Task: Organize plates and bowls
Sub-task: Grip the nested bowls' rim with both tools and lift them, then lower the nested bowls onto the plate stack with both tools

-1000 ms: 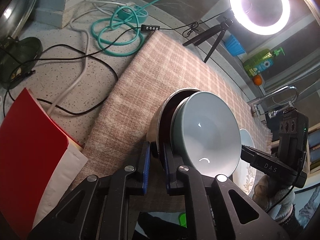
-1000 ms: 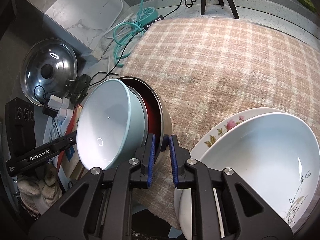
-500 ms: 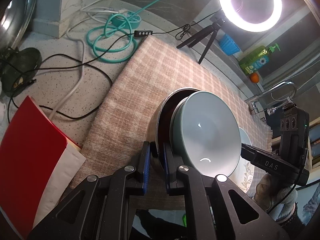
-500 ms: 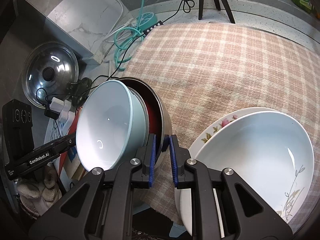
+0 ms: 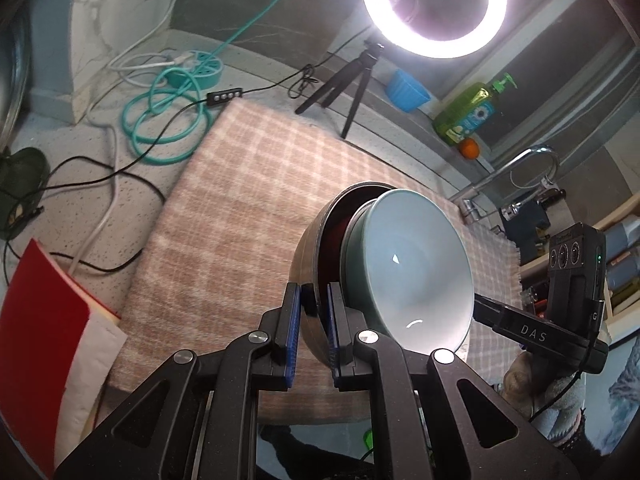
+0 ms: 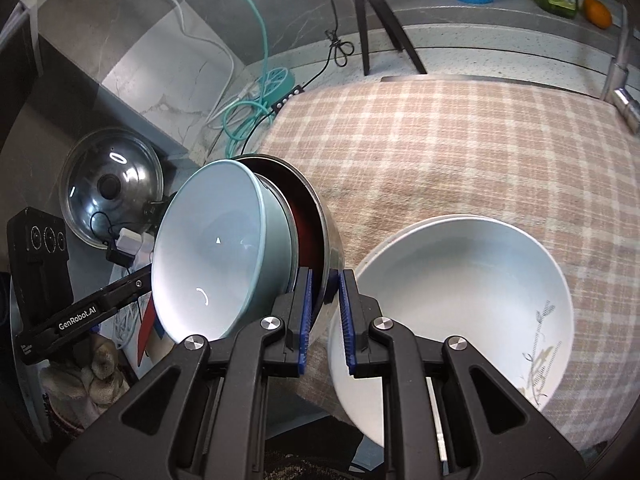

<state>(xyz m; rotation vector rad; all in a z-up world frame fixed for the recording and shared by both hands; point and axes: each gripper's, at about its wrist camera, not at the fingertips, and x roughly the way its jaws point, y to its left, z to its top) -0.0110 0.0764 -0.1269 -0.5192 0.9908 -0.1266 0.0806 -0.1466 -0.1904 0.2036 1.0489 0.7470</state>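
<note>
So, through the left wrist view, my left gripper (image 5: pixel 314 304) is clamped on the near rim of the steel bowl (image 5: pixel 306 248), one blue pad outside the wall and one inside. Nested in it and tipped to the right sits the pale teal bowl (image 5: pixel 412 264), directly ahead of my fingers. Beyond them the checked cloth (image 5: pixel 248 184) runs out toward the ring light (image 5: pixel 434 4), and the red folder (image 5: pixel 40 320) lies off to my left.

Switching to the right wrist view, my right gripper (image 6: pixel 324 296) likewise pinches the steel bowl's (image 6: pixel 330 240) rim between its pads. The teal bowl (image 6: pixel 208 256) leans out to the left of the fingers. Just right of them, on the cloth (image 6: pixel 460 148), rests the white bowl (image 6: pixel 456 288), stacked on a plate whose edge barely shows. A glass pot lid (image 6: pixel 110 188) stands far left.
</note>
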